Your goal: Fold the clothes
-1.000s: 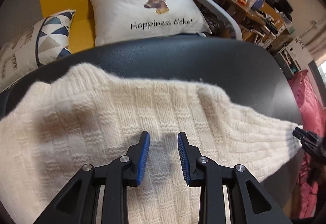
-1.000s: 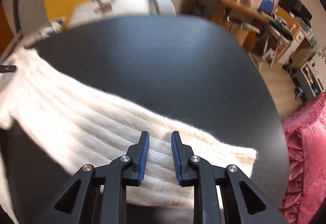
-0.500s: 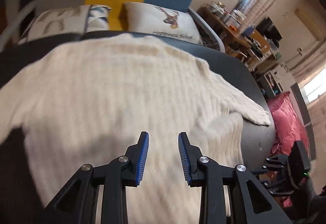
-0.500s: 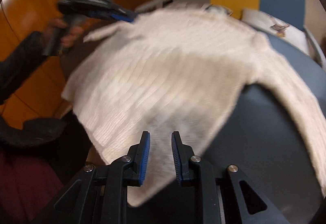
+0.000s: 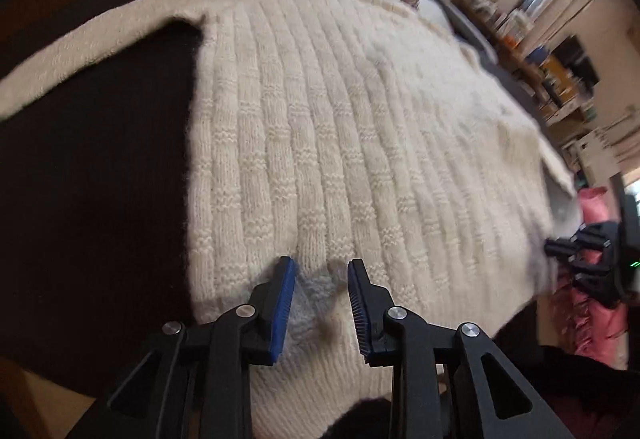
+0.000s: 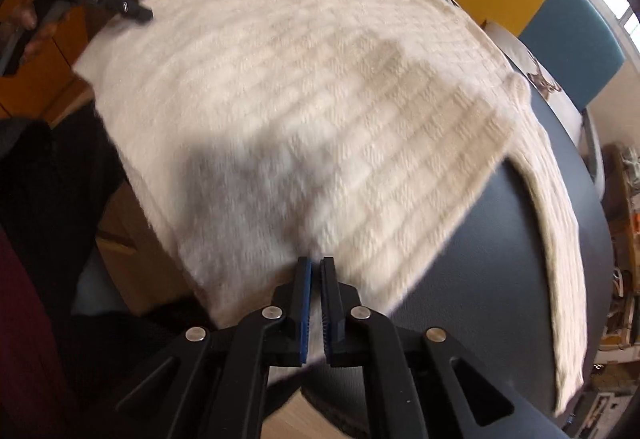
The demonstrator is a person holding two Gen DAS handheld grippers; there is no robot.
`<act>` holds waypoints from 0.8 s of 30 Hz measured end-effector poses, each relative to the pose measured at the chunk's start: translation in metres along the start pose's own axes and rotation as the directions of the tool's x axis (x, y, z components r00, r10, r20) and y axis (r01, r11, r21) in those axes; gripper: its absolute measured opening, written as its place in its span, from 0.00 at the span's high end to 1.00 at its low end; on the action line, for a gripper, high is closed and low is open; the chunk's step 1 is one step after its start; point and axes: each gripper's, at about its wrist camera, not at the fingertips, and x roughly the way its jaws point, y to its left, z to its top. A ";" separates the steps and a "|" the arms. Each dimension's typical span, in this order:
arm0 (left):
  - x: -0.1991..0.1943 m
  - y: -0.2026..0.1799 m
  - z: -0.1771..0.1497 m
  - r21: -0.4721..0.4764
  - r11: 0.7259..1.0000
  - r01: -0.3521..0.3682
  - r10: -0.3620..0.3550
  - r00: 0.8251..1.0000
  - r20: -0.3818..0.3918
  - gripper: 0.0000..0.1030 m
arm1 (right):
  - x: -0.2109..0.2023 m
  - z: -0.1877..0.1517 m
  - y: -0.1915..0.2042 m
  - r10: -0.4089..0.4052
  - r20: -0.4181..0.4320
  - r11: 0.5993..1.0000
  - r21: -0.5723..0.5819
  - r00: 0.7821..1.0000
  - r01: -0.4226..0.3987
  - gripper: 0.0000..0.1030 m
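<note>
Your right gripper point(image 6: 316, 271) has just clamped the cream knit sweater's point(image 6: 304, 111) hem on the dark table point(image 6: 520, 279), while your left gripper point(image 5: 322, 279) closes over it, so lifting can begin.

Sweater point(image 5: 340, 143) hem ran off the left wrist view's bottom edge; shelf clutter point(image 5: 536, 51) was motion-blurred; right gripper point(image 5: 560, 251) was cut off at the frame edge.
</note>
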 end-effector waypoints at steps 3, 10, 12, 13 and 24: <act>-0.011 0.001 -0.001 -0.032 0.998 0.049 -0.048 0.998 0.030 0.73 | -0.007 -0.011 -0.007 0.021 0.007 0.998 0.067 1.000 -0.021 0.98; -0.012 -0.035 0.010 0.089 0.982 0.165 -0.170 0.984 0.059 0.69 | -0.024 0.023 -0.063 0.035 0.244 0.949 0.296 0.969 -0.108 0.74; 0.002 -0.036 0.014 0.084 0.982 0.168 -0.171 0.985 0.024 0.69 | 0.001 0.039 -0.063 0.038 0.171 0.959 0.271 0.984 -0.084 0.77; 0.007 -0.035 0.010 0.086 0.985 0.151 -0.152 0.988 0.005 0.69 | 0.014 0.044 -0.061 0.028 0.130 0.963 0.261 0.991 -0.061 0.77; 0.013 -0.026 0.014 0.033 0.986 0.164 -0.161 0.983 -0.083 0.70 | -0.002 0.026 -0.088 0.152 0.199 0.917 0.336 0.968 -0.213 0.78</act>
